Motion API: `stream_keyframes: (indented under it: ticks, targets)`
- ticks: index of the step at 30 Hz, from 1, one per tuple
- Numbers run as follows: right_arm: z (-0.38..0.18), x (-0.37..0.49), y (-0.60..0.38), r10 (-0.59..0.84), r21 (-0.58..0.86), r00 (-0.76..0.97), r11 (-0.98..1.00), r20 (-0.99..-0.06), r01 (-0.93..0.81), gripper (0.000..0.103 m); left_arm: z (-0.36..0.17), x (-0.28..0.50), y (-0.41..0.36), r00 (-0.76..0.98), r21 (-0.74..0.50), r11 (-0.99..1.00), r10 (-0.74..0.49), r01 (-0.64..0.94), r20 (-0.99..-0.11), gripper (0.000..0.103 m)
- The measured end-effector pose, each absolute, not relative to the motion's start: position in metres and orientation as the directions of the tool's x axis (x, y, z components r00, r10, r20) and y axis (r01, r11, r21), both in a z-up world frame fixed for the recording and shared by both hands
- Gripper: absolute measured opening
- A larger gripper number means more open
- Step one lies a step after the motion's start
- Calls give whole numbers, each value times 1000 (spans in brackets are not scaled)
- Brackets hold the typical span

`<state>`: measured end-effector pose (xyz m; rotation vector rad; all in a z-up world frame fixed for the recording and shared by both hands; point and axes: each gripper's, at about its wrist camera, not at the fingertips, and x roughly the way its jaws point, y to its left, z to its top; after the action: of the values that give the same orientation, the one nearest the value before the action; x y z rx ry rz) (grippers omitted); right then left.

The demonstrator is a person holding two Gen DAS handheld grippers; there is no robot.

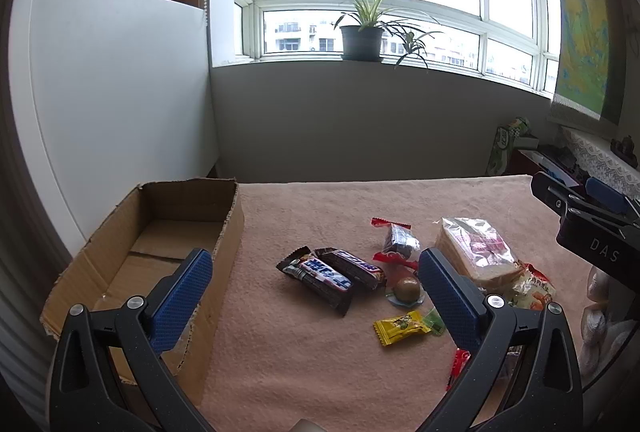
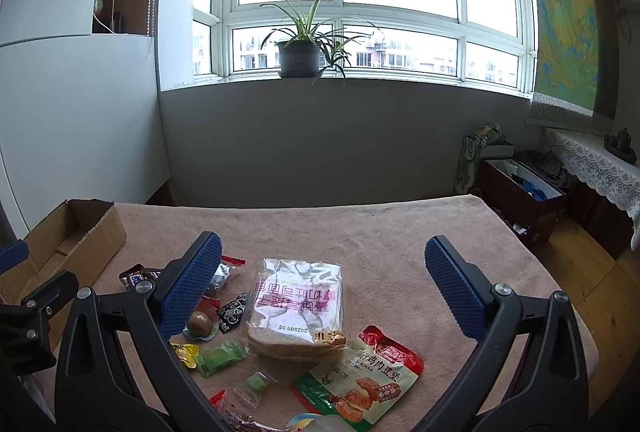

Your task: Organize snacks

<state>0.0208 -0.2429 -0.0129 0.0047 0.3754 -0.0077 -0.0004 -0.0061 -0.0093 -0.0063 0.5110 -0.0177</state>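
Open pink cloth (image 2: pixel 380 228) behind and right of the snack cluster, cardboard box (image 1: pixel 160 232) interior free at far left, bagged bread (image 2: pixel 298 306) and chocolate bars (image 1: pixel 334 274) crowding the centre.

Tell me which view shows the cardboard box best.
The left wrist view. There the box sits close, with its bare inside, torn rim and near wall in view, though the left claw's finger hides one part. The right wrist view shows only a small piece of it at the left edge, partly hidden.
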Motion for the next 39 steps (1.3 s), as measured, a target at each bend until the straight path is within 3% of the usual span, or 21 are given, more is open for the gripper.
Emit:
stream_keyframes:
  ticks: [32,39]
  targets:
    - [-17,21,-247,-17,-19,925,1000,-381,11,103,-9,-1,-7,871,-10,1000,-20,17,-491,103]
    - [-17,27,-273,10,36,902,999,-432,6,103,-10,0,-1,868,-21,1000,-15,5,-497,103]
